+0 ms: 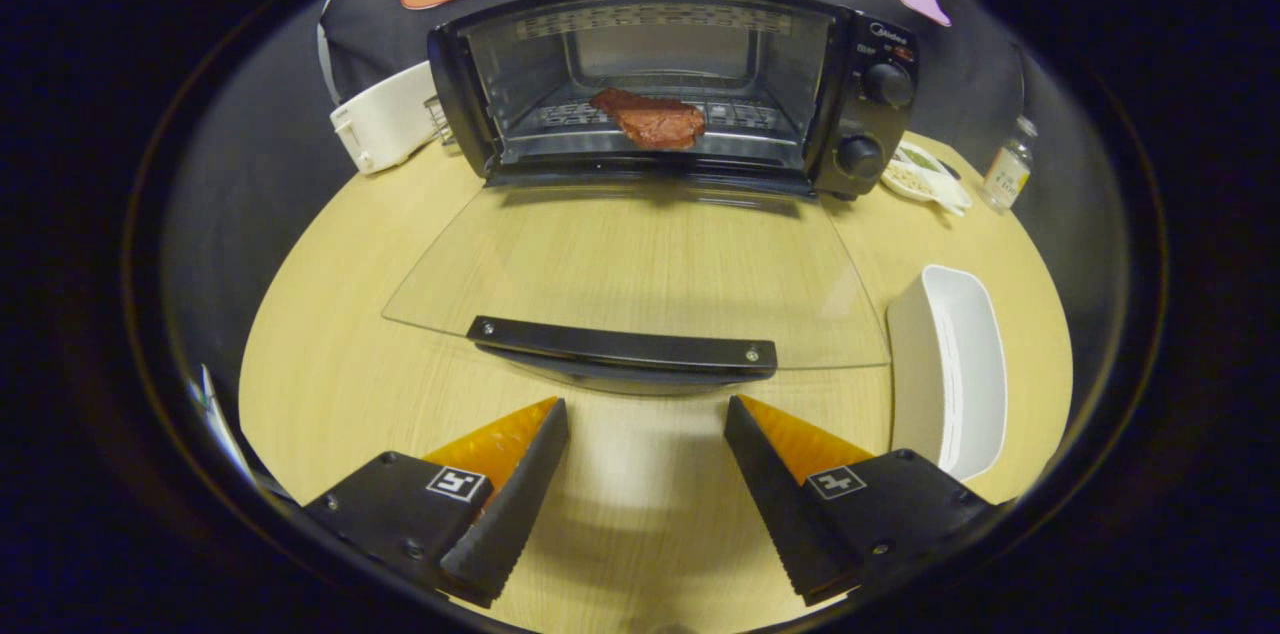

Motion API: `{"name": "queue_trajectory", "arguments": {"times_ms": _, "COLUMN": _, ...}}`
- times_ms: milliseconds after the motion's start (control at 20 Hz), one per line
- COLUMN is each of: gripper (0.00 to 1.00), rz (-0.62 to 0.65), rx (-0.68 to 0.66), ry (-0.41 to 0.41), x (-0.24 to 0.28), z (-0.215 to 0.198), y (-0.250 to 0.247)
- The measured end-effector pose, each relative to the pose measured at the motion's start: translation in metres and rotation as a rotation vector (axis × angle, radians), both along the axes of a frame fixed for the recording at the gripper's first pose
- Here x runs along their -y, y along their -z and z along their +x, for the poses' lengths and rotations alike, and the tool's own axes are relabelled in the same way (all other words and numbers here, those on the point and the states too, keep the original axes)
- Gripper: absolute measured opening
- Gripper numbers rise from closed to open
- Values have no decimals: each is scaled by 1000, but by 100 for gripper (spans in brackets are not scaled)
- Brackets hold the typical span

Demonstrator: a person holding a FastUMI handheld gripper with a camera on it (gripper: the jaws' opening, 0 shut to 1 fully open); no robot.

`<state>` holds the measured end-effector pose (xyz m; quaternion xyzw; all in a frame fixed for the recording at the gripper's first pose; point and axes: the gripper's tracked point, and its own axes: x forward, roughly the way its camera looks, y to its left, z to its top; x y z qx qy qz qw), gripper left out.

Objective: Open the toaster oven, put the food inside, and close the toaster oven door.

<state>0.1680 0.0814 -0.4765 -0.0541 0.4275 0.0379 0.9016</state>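
A black toaster oven (860, 44) stands at the back of the wooden table (330, 384). Its glass door (640, 264) lies folded down flat toward me, with the black door handle (625, 349) just ahead of my fingers. A reddish-brown piece of meat (650, 119) rests on the wire rack inside the oven, near the front. My gripper (647, 414) hangs above the table in front of the handle, open, with nothing between its fingers.
A white rectangular dish (950, 364) stands right of the door. A white appliance (385, 119) sits left of the oven. Right of the oven are a small plate with food (920, 176) and a small bottle (1008, 166).
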Motion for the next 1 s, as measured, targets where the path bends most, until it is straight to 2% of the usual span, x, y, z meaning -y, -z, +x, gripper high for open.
{"name": "queue_trajectory", "arguments": {"times_ms": 350, "gripper": 100, "rz": 53, "rx": -15, "ry": -1, "x": -1, "z": 0, "y": -14}}
{"name": "queue_trajectory", "arguments": {"times_ms": 700, "gripper": 100, "rz": 88, "rx": 41, "ry": -16, "x": -6, "z": 6, "y": -60}}
{"name": "queue_trajectory", "arguments": {"times_ms": 1000, "gripper": 100, "rz": 137, "rx": 107, "ry": -25, "x": -15, "z": 32, "y": -104}}
